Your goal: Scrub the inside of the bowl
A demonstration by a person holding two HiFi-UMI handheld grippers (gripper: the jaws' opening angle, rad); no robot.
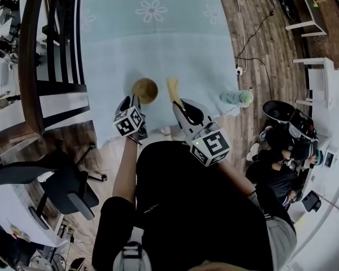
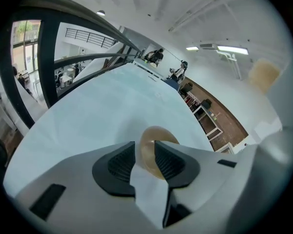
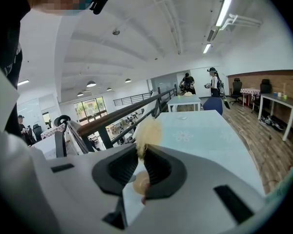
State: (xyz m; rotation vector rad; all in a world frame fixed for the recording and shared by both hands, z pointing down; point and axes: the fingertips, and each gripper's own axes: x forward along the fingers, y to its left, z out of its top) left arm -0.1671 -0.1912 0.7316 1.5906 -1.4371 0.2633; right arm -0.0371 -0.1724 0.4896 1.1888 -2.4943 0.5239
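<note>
Your left gripper (image 2: pixel 145 155) holds its jaws open astride the bowl (image 2: pixel 158 133) rim, seemingly to brace it; the right gripper (image 3: pixel 141 162) jaws clamp the scrubber (image 3: pixel 149 133).

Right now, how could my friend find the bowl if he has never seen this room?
Find the big pale blue cloth with white flowers. Near its edge closest to the person sits the bowl, just left of a pale yellow scrubber. It is the only round, brown thing on the cloth.
</note>
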